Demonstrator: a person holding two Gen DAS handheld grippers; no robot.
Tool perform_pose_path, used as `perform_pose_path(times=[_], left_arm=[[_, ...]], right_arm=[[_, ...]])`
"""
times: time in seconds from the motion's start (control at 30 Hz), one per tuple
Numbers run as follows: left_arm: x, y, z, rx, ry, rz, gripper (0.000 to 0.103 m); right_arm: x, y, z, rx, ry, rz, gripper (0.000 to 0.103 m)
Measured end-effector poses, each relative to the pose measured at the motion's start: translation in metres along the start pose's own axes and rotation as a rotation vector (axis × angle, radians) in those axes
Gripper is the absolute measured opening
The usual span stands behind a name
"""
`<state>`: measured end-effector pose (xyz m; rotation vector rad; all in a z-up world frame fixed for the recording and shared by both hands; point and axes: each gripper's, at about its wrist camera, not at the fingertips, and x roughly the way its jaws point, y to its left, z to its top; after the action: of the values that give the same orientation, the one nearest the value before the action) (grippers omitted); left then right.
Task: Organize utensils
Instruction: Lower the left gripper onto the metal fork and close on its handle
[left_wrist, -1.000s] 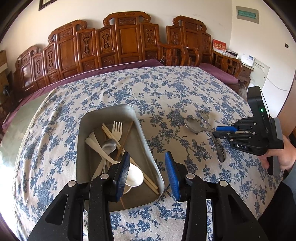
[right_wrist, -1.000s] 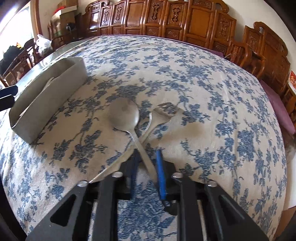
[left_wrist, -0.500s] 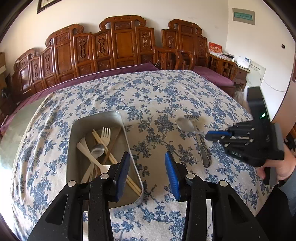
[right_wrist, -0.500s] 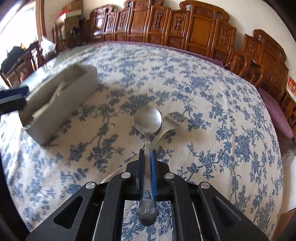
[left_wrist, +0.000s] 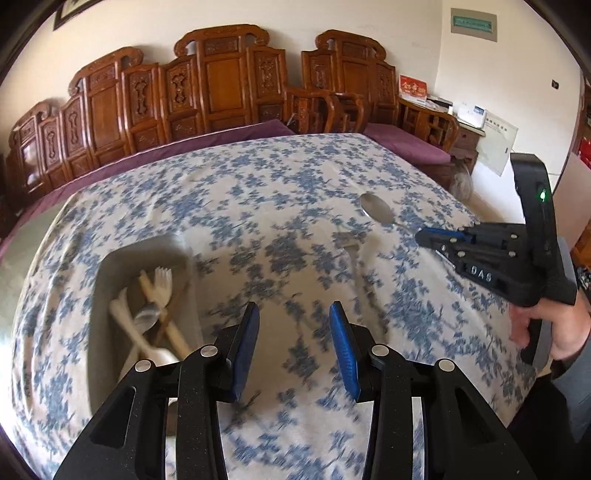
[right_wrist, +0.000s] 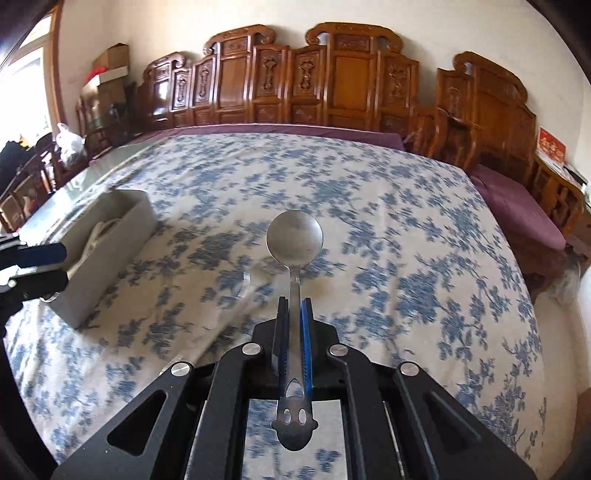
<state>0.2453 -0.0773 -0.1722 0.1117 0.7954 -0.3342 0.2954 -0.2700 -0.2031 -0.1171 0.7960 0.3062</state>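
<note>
Blue-floral tablecloth (left_wrist: 280, 192); carved wooden chairs (right_wrist: 332, 77) behind; cream wall (left_wrist: 332, 22).

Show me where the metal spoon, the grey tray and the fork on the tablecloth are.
metal spoon (right_wrist: 294, 239): right wrist view, on its bowl.
grey tray (right_wrist: 110, 236): right wrist view, on its side wall.
fork (left_wrist: 356, 254): left wrist view, blurred, near its head.

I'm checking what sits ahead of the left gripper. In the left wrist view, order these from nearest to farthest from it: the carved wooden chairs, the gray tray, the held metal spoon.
1. gray tray, just left of the left gripper.
2. metal spoon, farther out, right.
3. carved wooden chairs, beyond the table's far edge.
</note>
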Motion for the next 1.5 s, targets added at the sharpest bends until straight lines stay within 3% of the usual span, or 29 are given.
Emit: perform_pose_path(times=[0.3,0.63,0.73,0.87,0.97,1.0,1.27,1.5], left_arm=[[0.058,-0.032,0.027,0.051,0.062,-0.048,0.037],[0.127,-0.058,0.031,0.055,0.168,-0.080,0.037],[0.144,-0.061,0.032,0.049,0.193,-0.063,0.032],[0.151,-0.063,0.036,0.057,0.181,-0.038,0.028],[0.153,-0.064,0.038,0.067,0.179,-0.024,0.018],[0.153,-0.064,0.038,0.066,0.179,-0.025,0.011],[0.142,-0.059,0.032,0.071,0.188,-0.022,0.007],[0.099,-0.053,0.018,0.080,0.140,-0.009,0.007]], right_arm=[[0.015,-0.034,-0.015,0.053,0.050,-0.046,0.008],[0.020,-0.048,-0.022,0.092,0.071,-0.029,0.008],[0.019,-0.048,-0.022,0.096,0.070,-0.021,0.008],[0.017,-0.047,-0.022,0.097,0.065,-0.013,0.008],[0.017,-0.047,-0.021,0.099,0.065,-0.009,0.008],[0.017,-0.047,-0.021,0.099,0.063,-0.007,0.008],[0.014,-0.039,-0.018,0.093,0.053,0.003,0.008],[0.009,-0.027,-0.016,0.090,0.036,0.014,0.008]])
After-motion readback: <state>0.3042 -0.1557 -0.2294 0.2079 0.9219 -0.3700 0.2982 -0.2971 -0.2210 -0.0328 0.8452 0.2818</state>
